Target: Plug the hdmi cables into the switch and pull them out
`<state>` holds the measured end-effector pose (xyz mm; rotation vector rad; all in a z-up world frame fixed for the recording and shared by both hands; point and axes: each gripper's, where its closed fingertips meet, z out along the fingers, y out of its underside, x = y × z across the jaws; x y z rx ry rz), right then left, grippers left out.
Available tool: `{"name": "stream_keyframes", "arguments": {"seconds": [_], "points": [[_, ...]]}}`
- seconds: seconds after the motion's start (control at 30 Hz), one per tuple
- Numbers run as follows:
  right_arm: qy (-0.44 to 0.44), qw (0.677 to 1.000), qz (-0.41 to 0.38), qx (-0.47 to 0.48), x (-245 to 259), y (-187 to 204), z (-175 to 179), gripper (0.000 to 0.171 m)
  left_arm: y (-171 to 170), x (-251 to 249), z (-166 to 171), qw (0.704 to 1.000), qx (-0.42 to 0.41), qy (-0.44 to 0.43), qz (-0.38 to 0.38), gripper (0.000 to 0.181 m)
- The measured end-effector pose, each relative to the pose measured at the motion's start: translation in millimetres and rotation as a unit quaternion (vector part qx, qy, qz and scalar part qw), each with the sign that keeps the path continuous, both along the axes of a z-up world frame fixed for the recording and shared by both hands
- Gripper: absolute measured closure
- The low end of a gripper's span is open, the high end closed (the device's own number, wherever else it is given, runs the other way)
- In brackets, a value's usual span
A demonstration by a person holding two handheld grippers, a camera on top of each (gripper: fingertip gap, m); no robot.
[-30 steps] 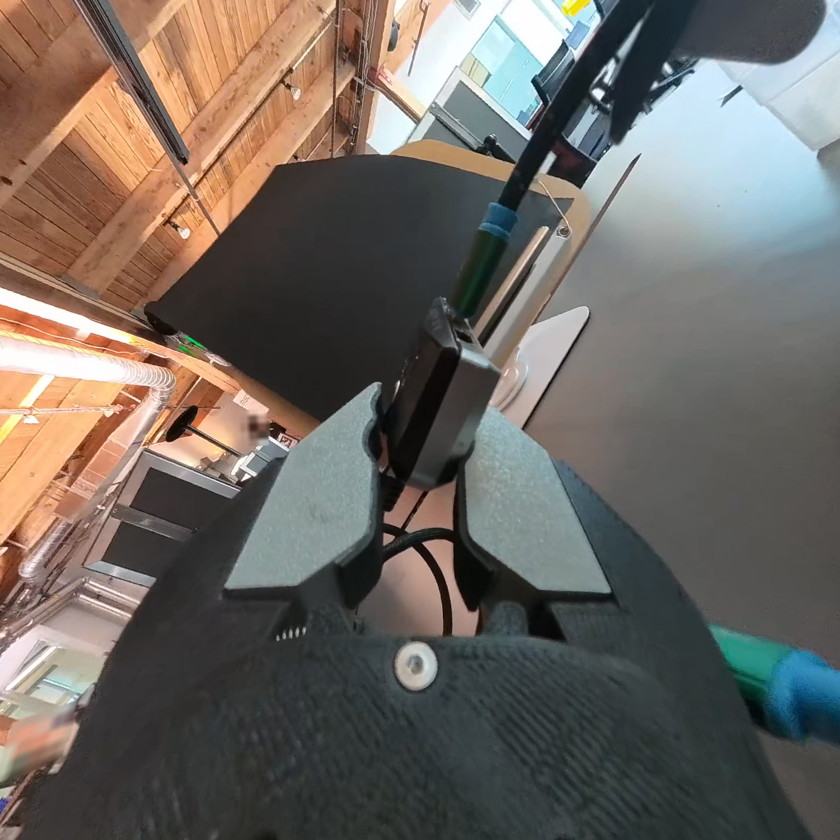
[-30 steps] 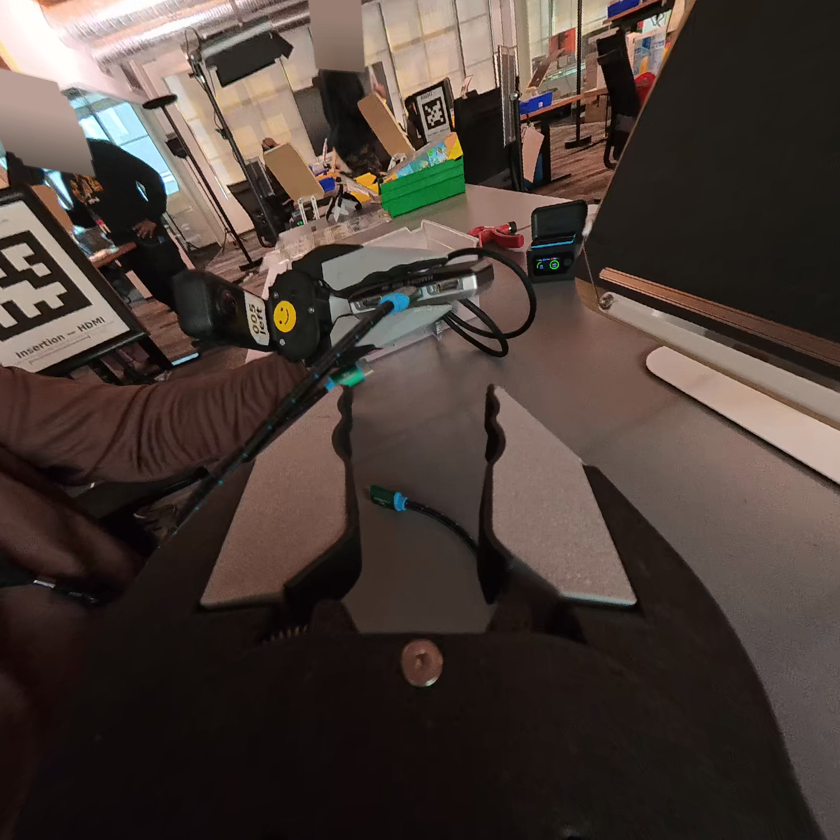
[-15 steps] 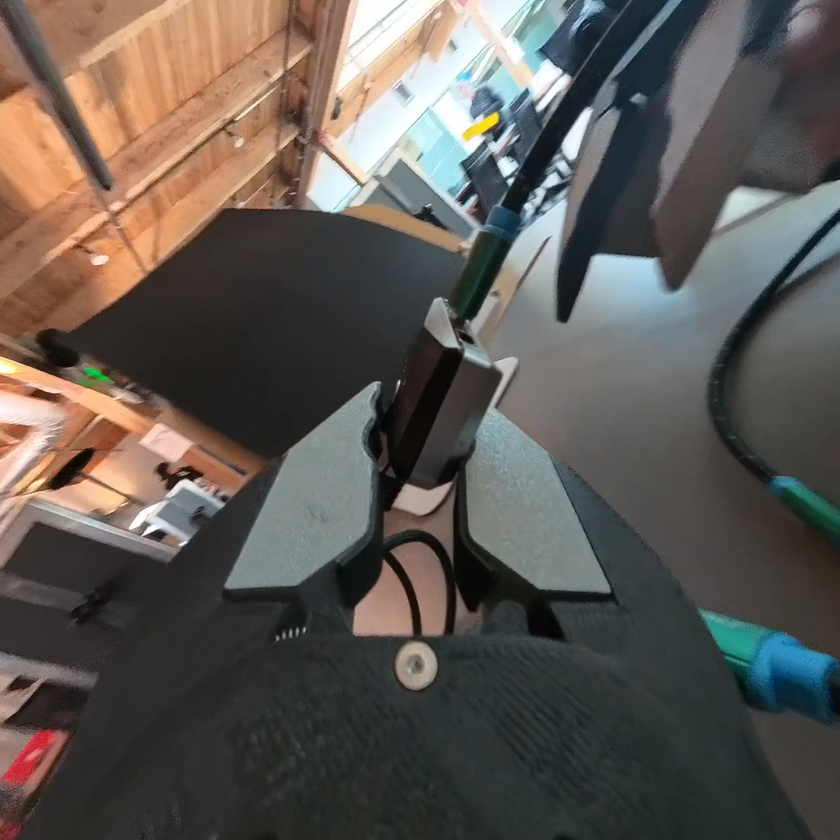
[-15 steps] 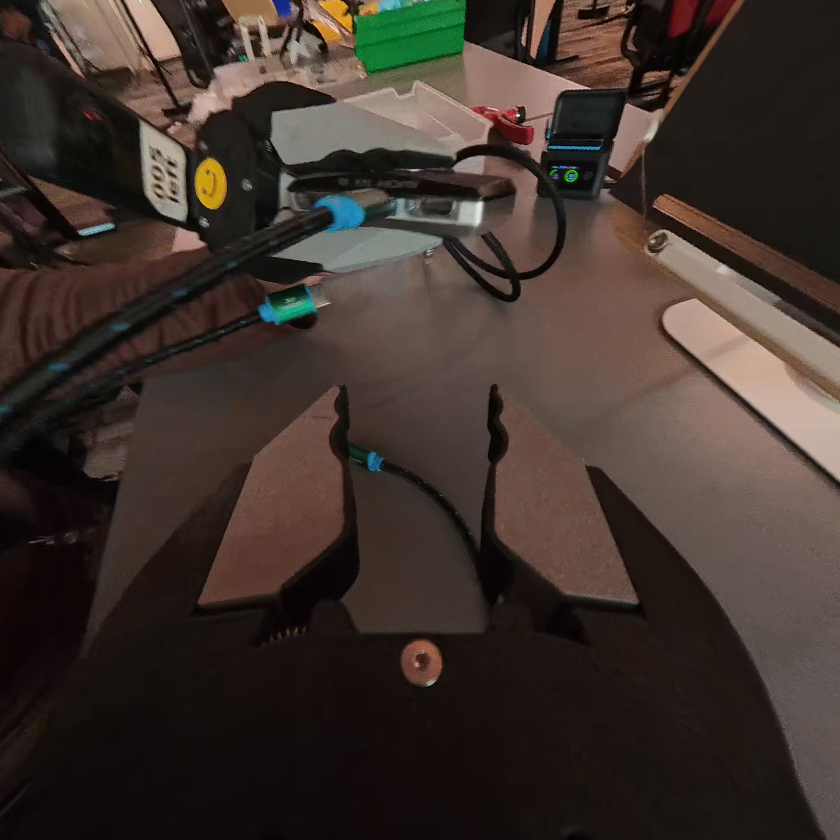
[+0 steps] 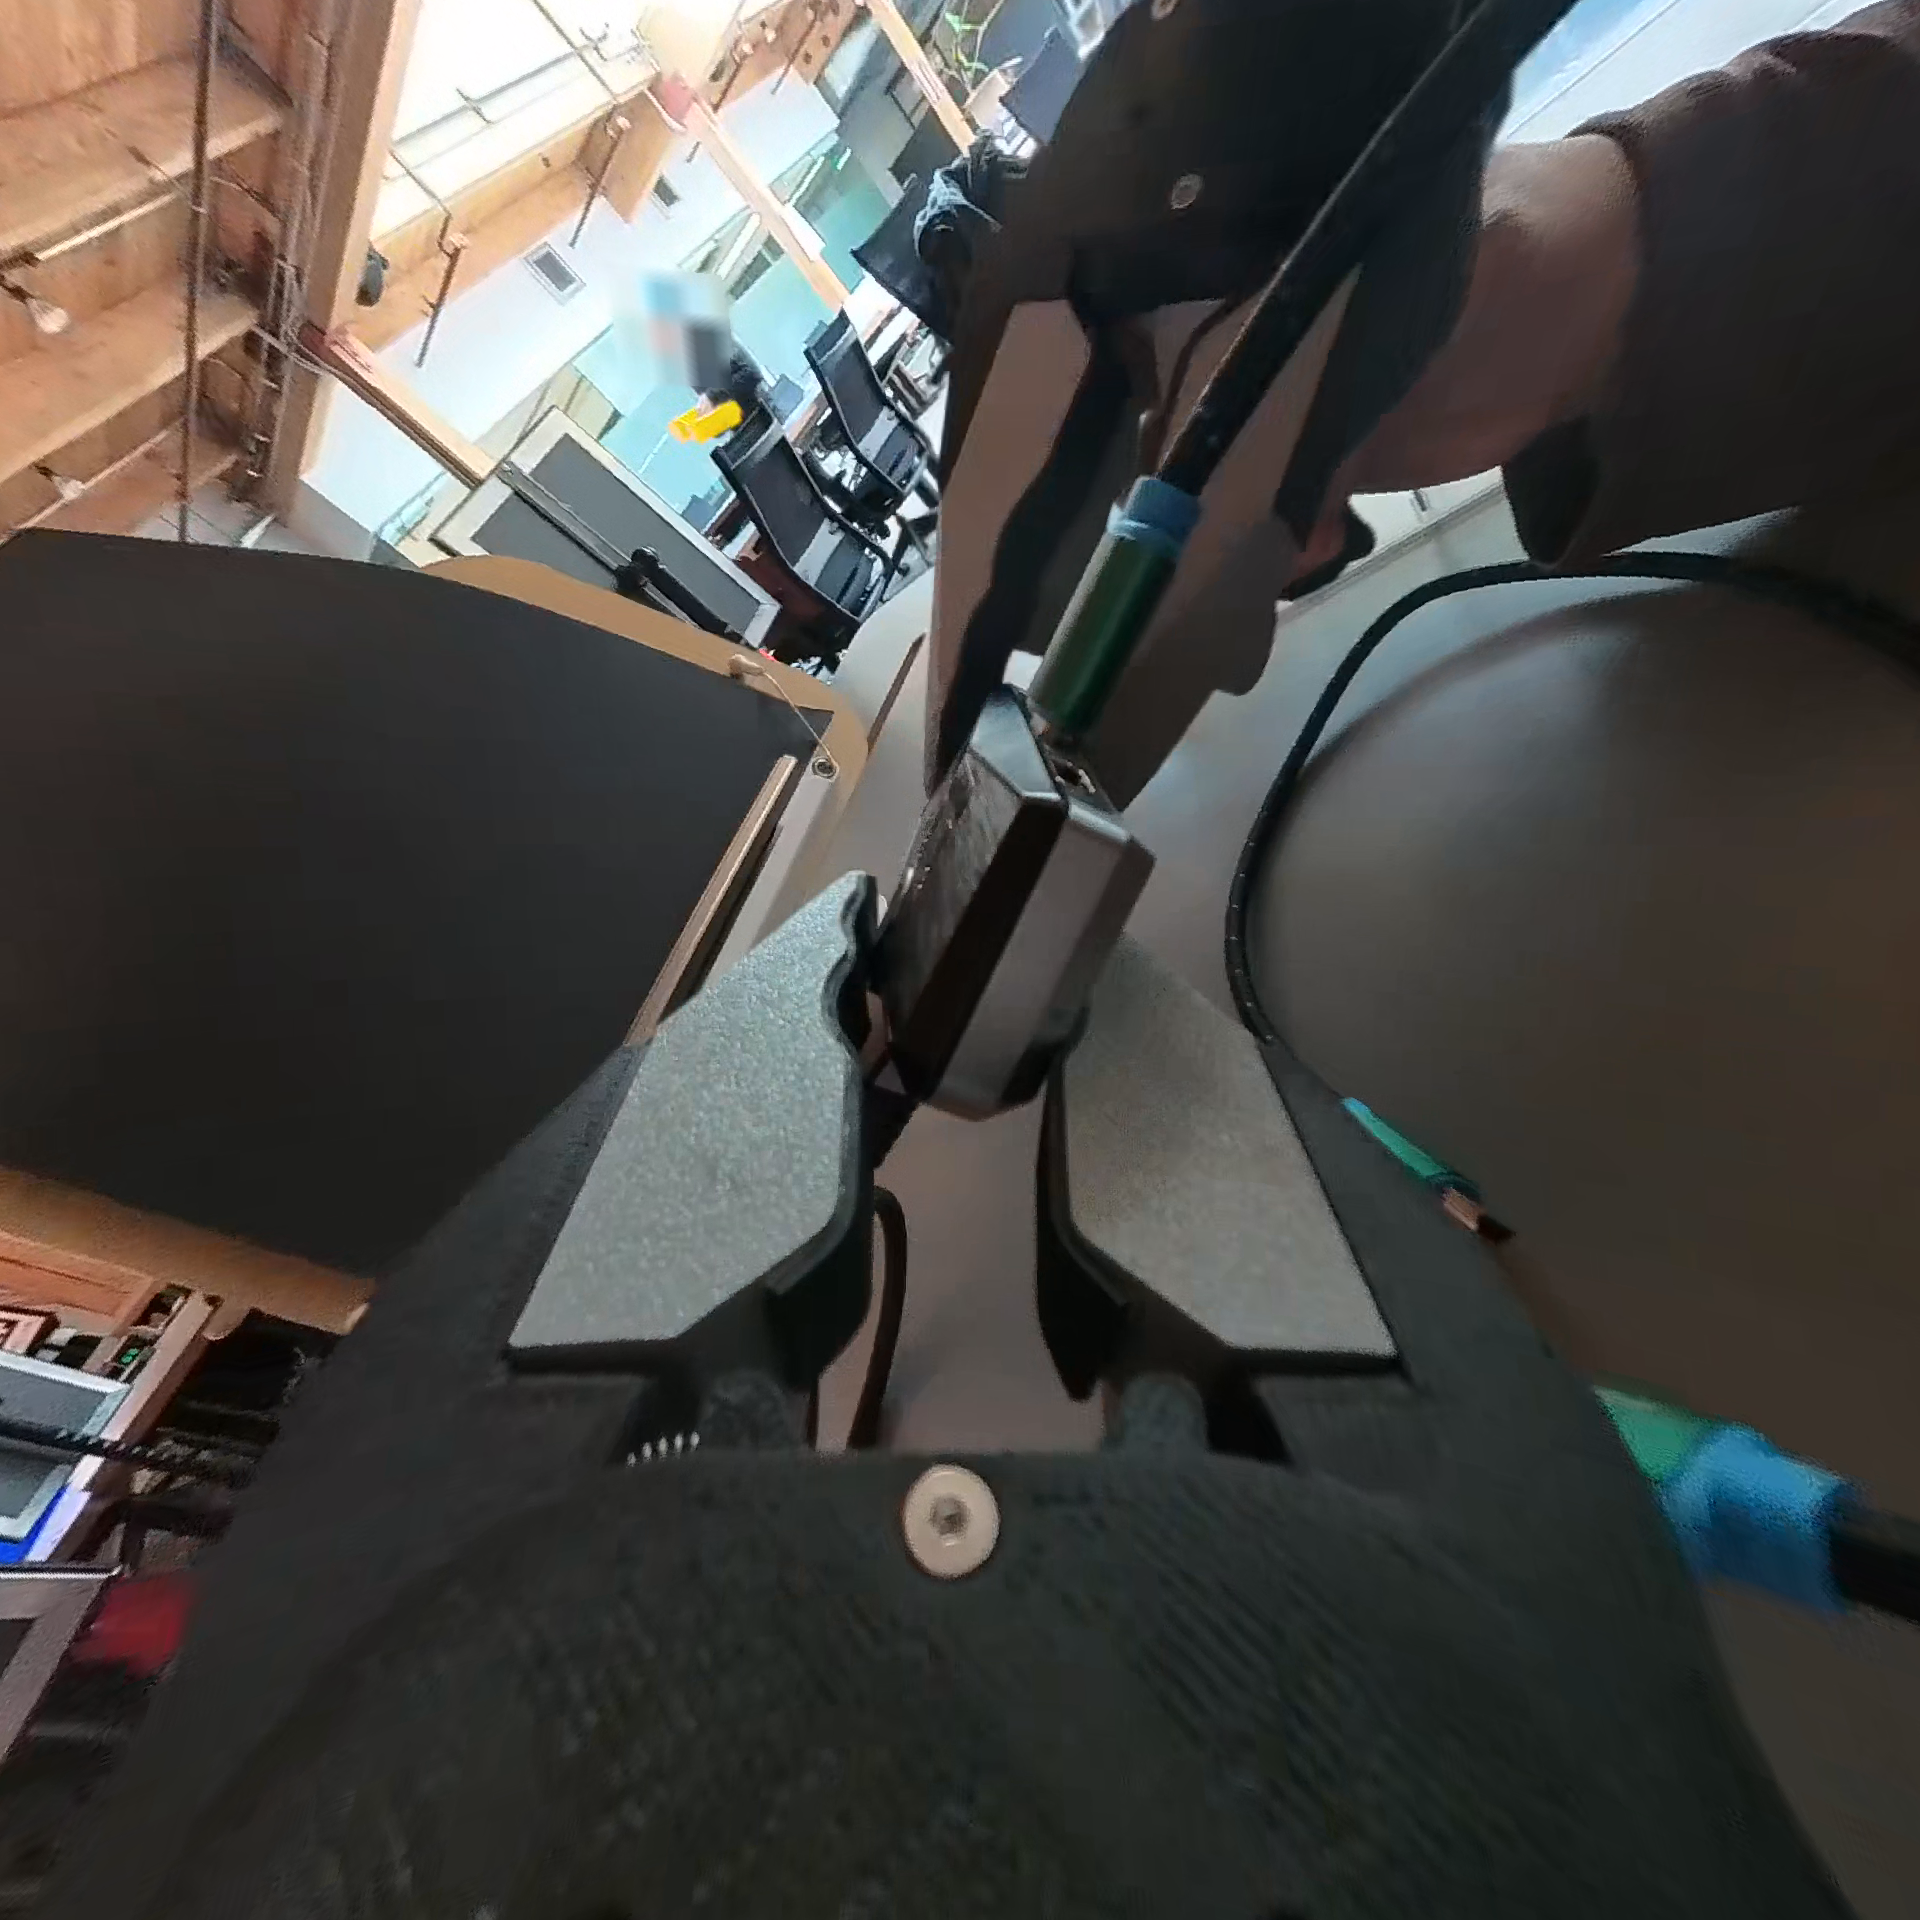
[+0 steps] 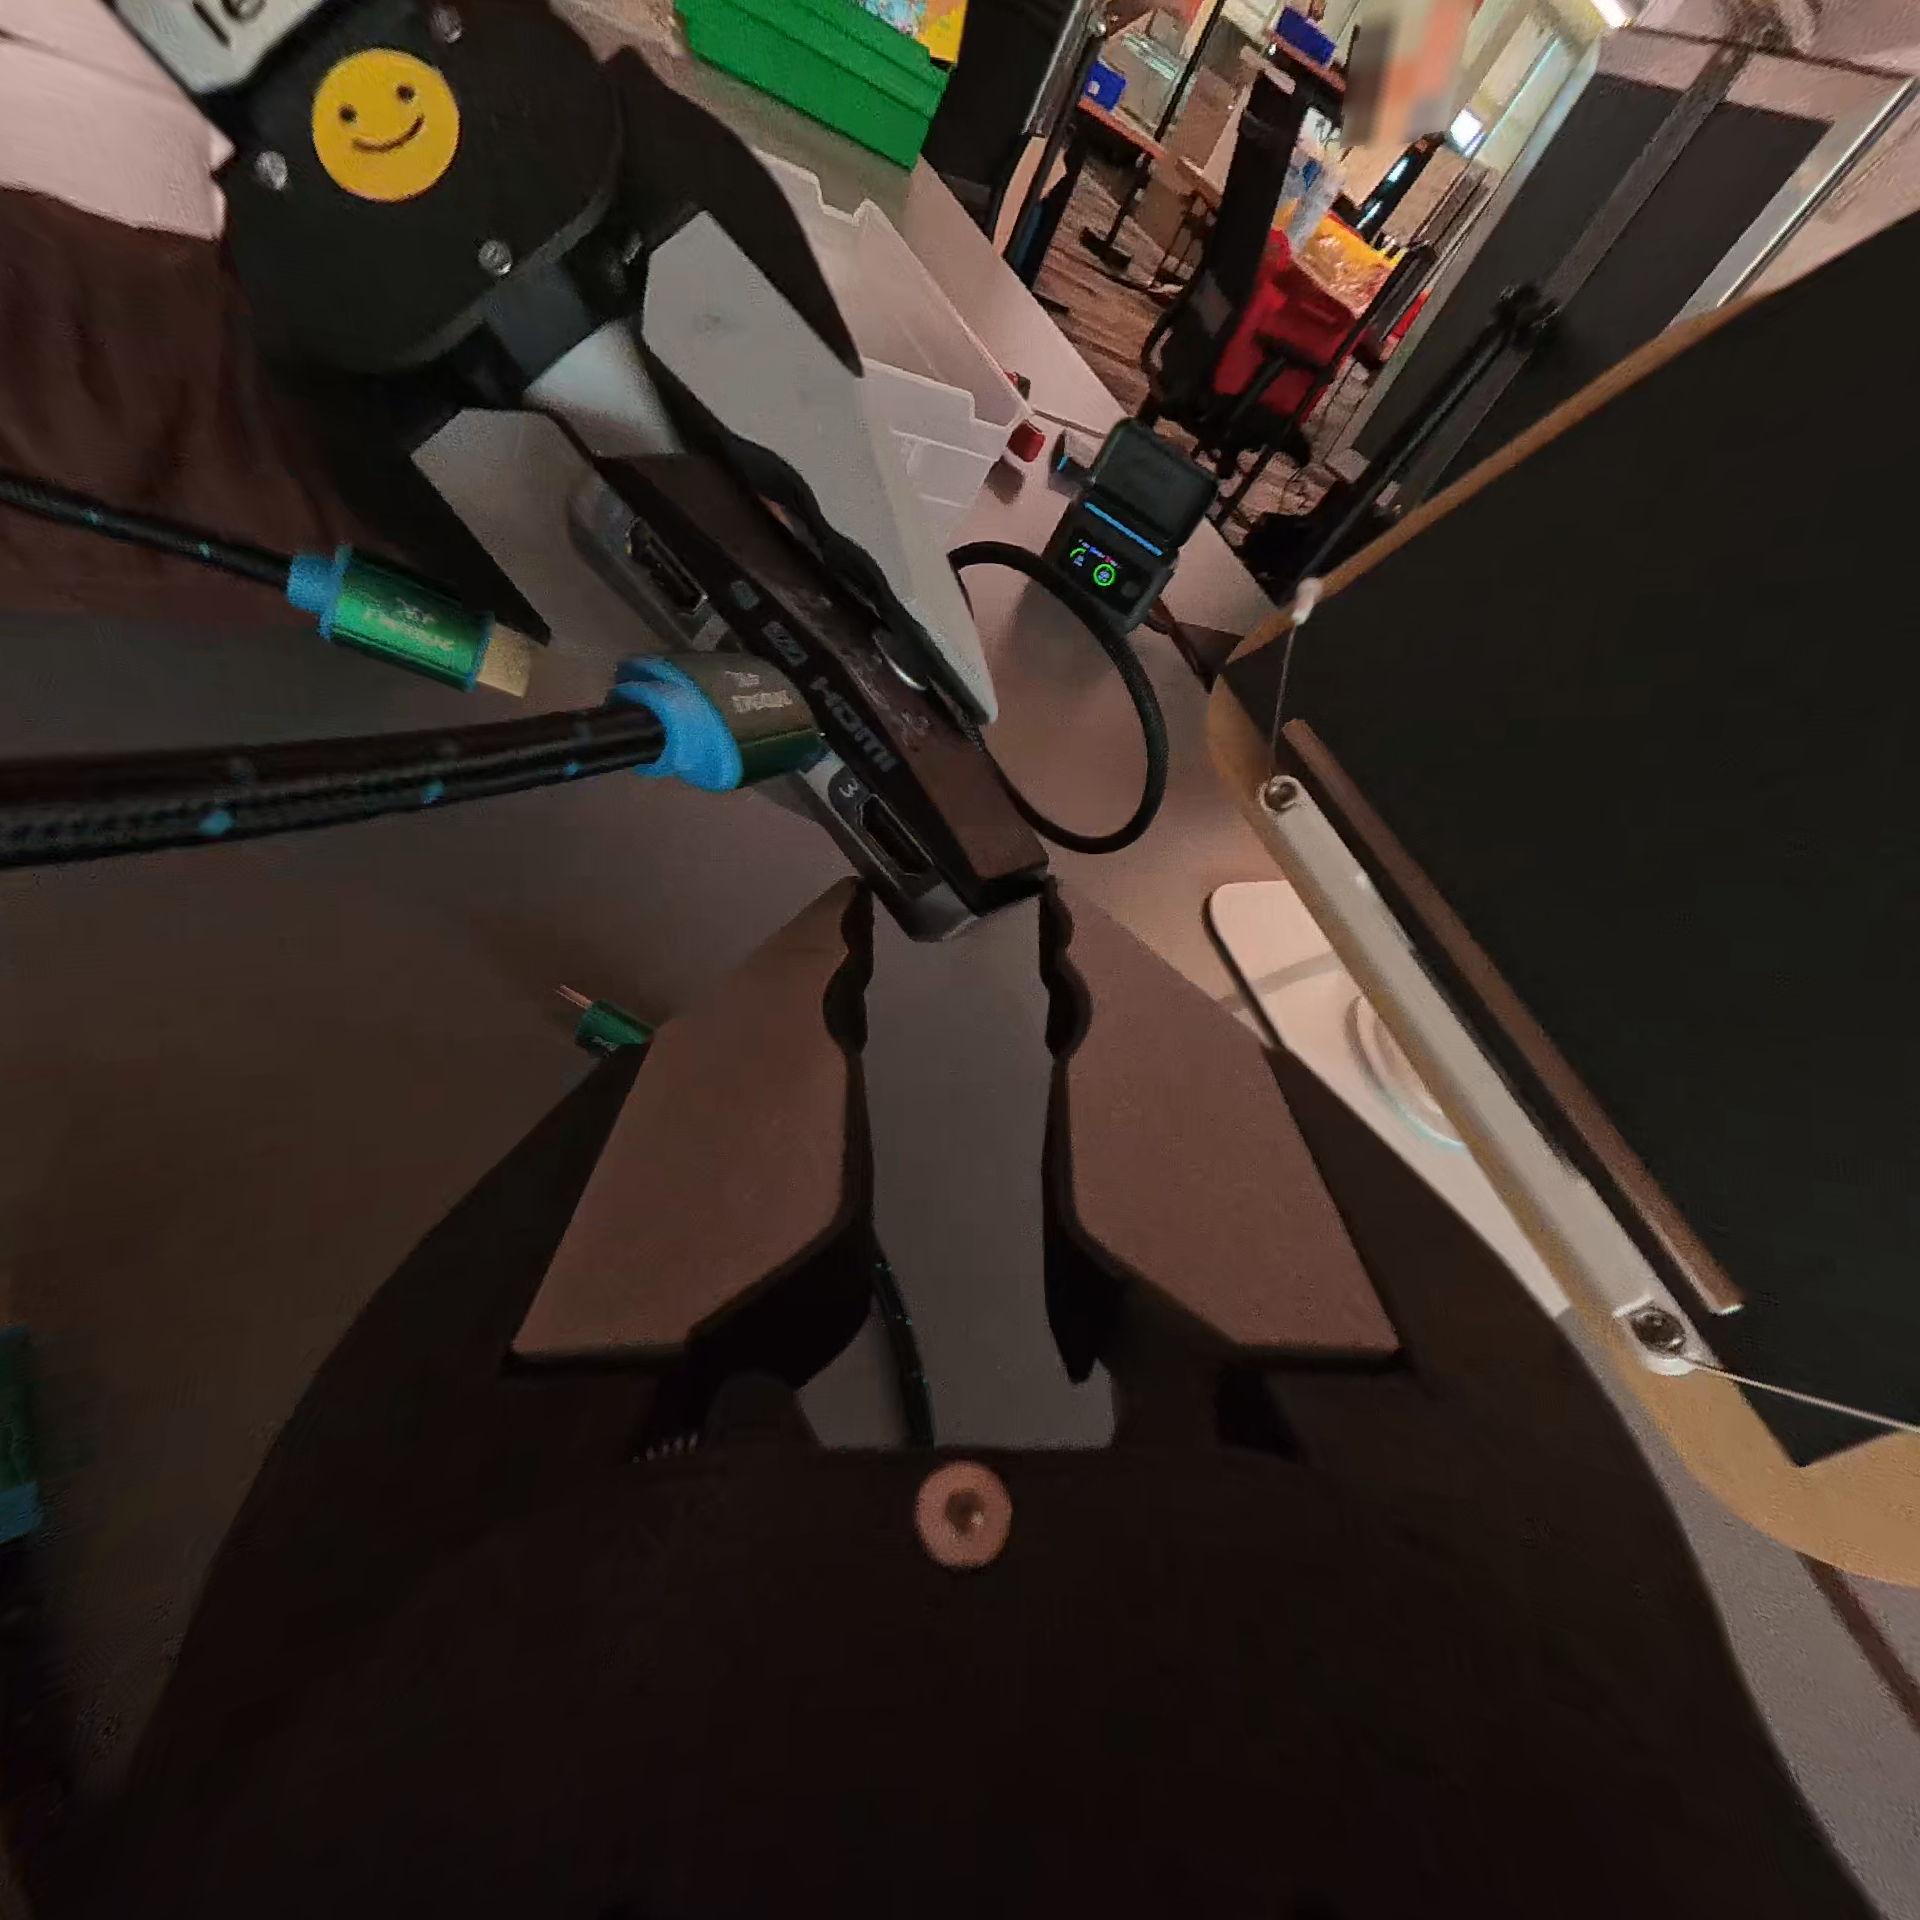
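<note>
Open-plan lab or workshop space, probably shared with offices. Exposed wooden ceiling beams (image 5: pixel 156 208), rows of black office chairs (image 5: pixel 821 488), grey worktable (image 6: pixel 312 935), green parts bin (image 6: pixel 810 62), black divider panel (image 6: pixel 1662 727), small charging case (image 6: pixel 1127 530) with lit display.

Black-topped, silver-sided switch (image 6: pixel 883 717). Green plug (image 6: pixel 764 717) with a blue collar on black braid flecked blue. Yellow smiley sticker (image 6: pixel 384 125). Grey worktop (image 6: pixel 364 935).
</note>
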<state>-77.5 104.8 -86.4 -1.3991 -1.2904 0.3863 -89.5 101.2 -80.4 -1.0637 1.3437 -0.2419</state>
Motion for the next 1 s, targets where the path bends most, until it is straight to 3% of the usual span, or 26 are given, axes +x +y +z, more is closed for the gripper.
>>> {"name": "stream_keyframes", "arguments": {"seconds": [0.43, 0.77, 1.0], "points": [[-0.038, 0.999, -0.001, 0.009, 2, -3, -7, 0.142, 0, 5, -10, 1.0, -0.015, 0.019, -0.001, 0.152], [-0.039, 0.996, 0.004, -0.078, 6, -2, -17, 0.142, -2, 8, -6, 0.994, 0.09, 0.051, 0.036, 0.149], [-0.076, 0.992, 0.006, -0.098, 6, -3, -33, 0.141, -9, 14, -16, 0.992, 0.093, 0.082, 0.021, 0.15]]}}
